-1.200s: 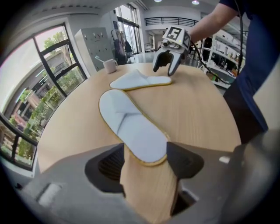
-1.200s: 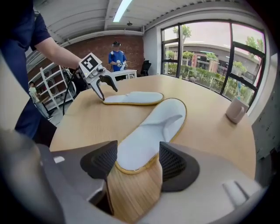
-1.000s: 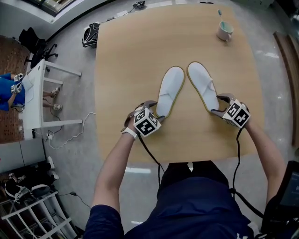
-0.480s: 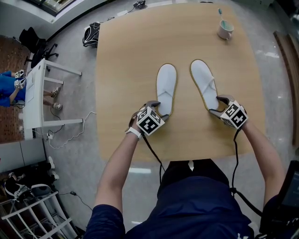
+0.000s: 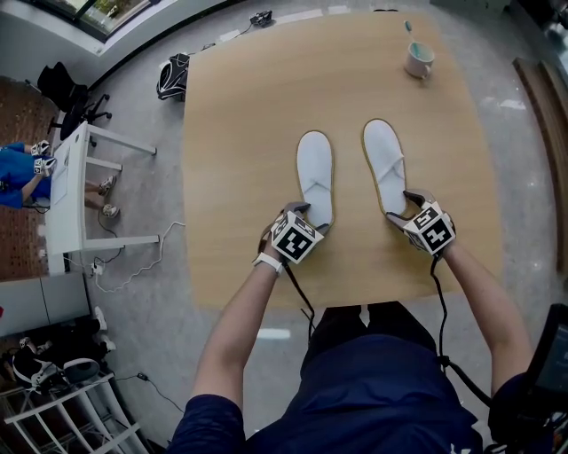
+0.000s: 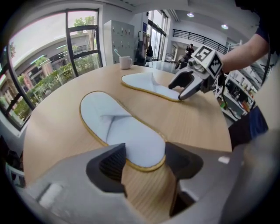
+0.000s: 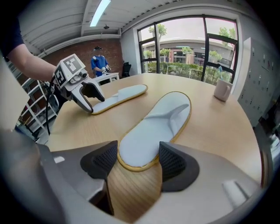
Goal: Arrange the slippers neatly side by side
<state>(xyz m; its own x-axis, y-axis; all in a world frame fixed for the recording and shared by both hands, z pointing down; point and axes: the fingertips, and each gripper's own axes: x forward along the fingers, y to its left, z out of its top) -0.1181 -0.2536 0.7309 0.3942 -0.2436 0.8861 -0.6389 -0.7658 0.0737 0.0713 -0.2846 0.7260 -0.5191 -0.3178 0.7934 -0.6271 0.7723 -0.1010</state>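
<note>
Swinging the left slipper (image 5: 315,173) and right slipper (image 5: 383,164) from a V to near-parallel, I've kept the left gripper (image 5: 311,225) and right gripper (image 5: 404,209) clamped on their heels; only the gap remains.

Bright, even daylight fills all three views. In the gripper views it comes through tall windows (image 6: 83,48), slightly washed out, and a ceiling strip light (image 7: 99,11) adds to it. The left slipper (image 5: 315,177) and right slipper (image 5: 386,168) cast only thin, soft shadows on the table (image 5: 240,133). Both gripper views bow strongly and darken at the corners. The left tongs (image 6: 144,155) and right tongs (image 7: 138,153) are blurred up close. The head view is sharp, with the table's edges curved.
</note>
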